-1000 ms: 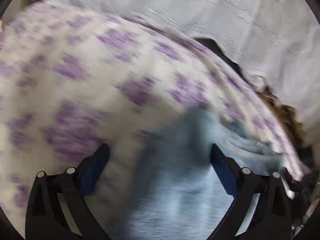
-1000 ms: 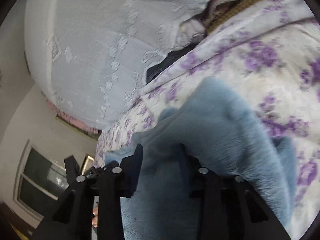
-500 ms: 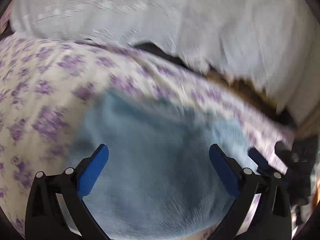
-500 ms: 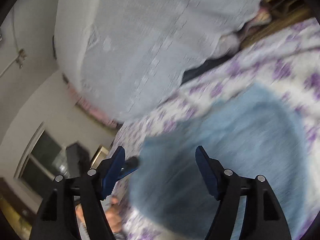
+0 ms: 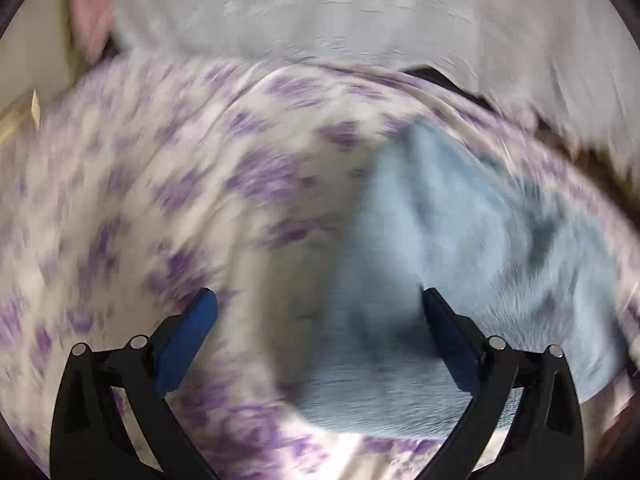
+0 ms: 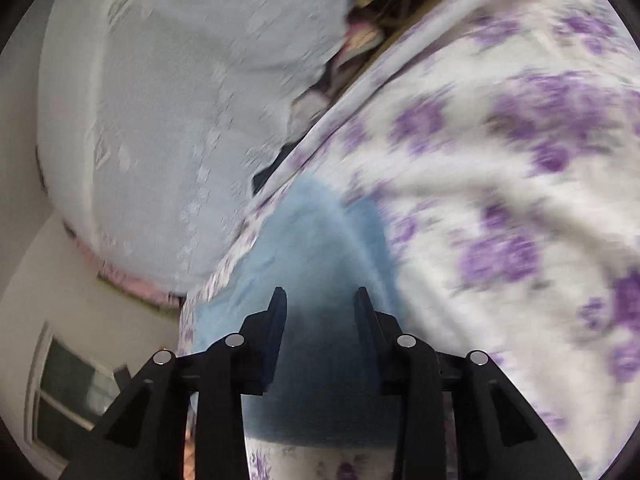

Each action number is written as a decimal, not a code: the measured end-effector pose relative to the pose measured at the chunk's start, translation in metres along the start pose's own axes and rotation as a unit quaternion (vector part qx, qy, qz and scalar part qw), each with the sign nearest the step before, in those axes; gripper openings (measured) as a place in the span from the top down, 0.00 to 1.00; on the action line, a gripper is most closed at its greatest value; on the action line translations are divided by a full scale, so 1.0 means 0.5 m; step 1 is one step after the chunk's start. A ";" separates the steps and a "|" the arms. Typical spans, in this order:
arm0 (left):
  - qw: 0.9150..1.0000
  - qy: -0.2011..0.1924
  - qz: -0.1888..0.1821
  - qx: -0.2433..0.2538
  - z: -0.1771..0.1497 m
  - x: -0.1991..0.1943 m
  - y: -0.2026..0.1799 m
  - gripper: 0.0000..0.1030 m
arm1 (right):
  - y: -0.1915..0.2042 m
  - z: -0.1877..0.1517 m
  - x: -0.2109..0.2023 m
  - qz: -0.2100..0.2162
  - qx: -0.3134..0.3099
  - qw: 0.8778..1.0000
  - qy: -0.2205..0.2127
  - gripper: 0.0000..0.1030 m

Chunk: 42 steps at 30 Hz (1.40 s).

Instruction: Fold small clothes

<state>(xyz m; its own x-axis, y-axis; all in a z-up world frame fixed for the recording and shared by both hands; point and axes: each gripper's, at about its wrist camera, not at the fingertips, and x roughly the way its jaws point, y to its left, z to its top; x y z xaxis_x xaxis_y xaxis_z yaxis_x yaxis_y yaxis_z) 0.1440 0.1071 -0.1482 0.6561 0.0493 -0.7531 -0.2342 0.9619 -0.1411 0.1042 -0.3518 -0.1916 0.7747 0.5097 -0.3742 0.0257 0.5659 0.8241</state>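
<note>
Left wrist view, read from its left edge across: a white bedsheet with purple flowers (image 5: 132, 200) fills most of the blurred picture, and a pale grey embossed cover (image 5: 340, 12) lies bunched along the top. The left gripper (image 5: 316, 312) stands with its blue-padded jaws wide apart and nothing pressed between them. Its left finger hangs over bare sheet; its right finger sits over the light blue fleecy garment (image 5: 472, 248), which spreads across the right half of the sheet and runs down under the gap between the jaws.

Right wrist view, again from the left: a cream wall and a window (image 6: 68, 392) sit low at the edge, then the same grey cover (image 6: 172, 112), then the floral sheet (image 6: 500, 184) rising to the right. The right gripper (image 6: 320, 300) has just been closing, and its narrowed jaws flank a raised fold of the blue garment (image 6: 312, 240) near the sheet's edge. Fleece fills the gap between the pads, which look pressed against it.
</note>
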 end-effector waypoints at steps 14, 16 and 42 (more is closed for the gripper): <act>0.985 -0.020 0.014 0.170 -0.080 0.003 -0.177 0.04 | 0.162 -0.107 0.096 0.009 -0.163 0.982 0.096 0.21; 0.985 -0.027 0.017 0.169 -0.081 0.006 -0.181 0.04 | 0.154 -0.106 0.093 0.017 -0.172 0.981 0.092 0.17; 0.993 -0.026 0.041 0.104 -0.003 0.061 -0.154 0.04 | 0.181 -0.045 0.160 -0.224 -0.295 0.928 0.025 0.03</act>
<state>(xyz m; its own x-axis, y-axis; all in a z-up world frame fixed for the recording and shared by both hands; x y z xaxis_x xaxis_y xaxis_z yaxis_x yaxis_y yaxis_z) 0.1810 0.0339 -0.1615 0.6786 0.1393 -0.7211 -0.1393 0.9884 0.0599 0.1540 -0.2451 -0.1564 0.7386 0.1580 -0.6554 -0.0236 0.9776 0.2091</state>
